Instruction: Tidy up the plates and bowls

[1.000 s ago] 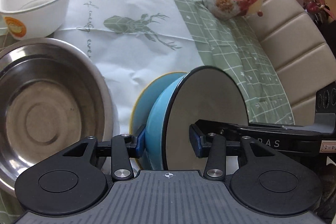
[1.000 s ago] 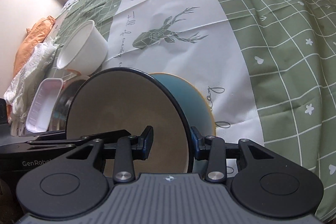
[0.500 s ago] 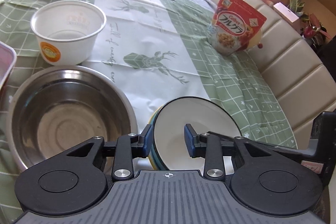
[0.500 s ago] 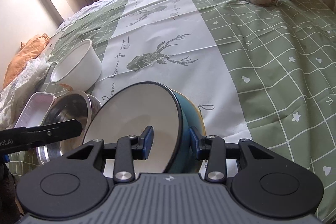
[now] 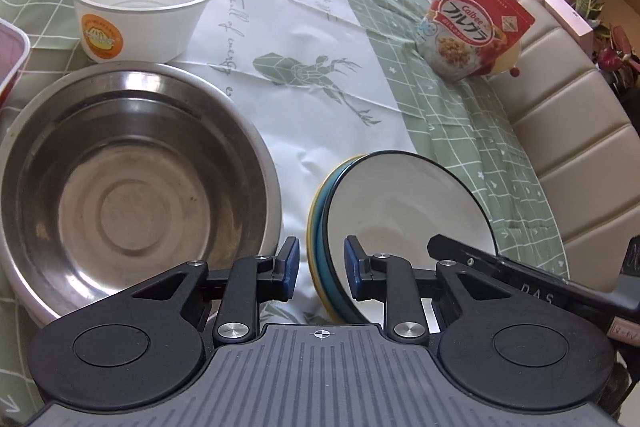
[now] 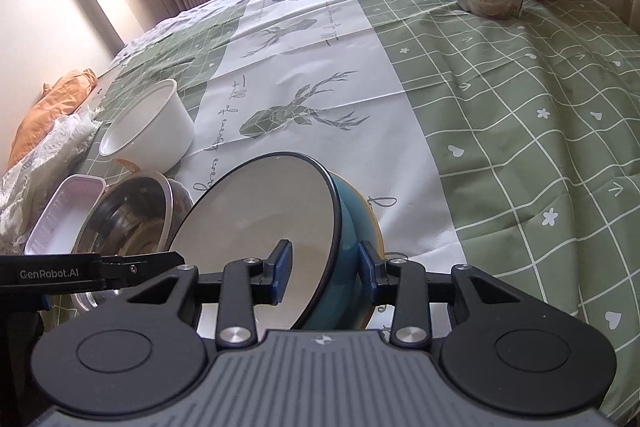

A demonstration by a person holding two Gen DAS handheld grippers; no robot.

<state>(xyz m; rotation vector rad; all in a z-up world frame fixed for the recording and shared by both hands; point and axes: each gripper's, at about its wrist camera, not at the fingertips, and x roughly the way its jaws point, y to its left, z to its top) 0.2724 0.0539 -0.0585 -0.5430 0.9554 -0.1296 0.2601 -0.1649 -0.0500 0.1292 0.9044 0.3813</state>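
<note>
1. Both tongs are straddling the rim of the blue enamel bowl with cream inside and dark rim (image 5: 404, 211), which is sitting nested in a yellow-rimmed teal plate (image 5: 314, 211) on the bed's green-and-white deer-print sheet (image 5: 320, 39). The left tongs (image 5: 318, 269) are spread, pads clear of the rim on both sides; the right tongs (image 6: 325, 269) are likewise released, with gaps showing either side of the bowl wall.
2. Step, as I'm judging it: stacking is looking done here and the bowl is being let go. Next move is calling for backing both tongs straight off without nudging the glossy, slippery rim.
3. Just left, a wide, scuffed stainless steel basin (image 5: 132, 187) is lying; a pink-rimmed plastic tray (image 6: 66, 211) is sitting beside it.
4. Further, a white, thin, light disposable paper bowl with orange sticker (image 5: 144, 1) is standing.
5. Far off, a red, crinkly cereal pouch (image 5: 476, 23) is standing upright.
</note>
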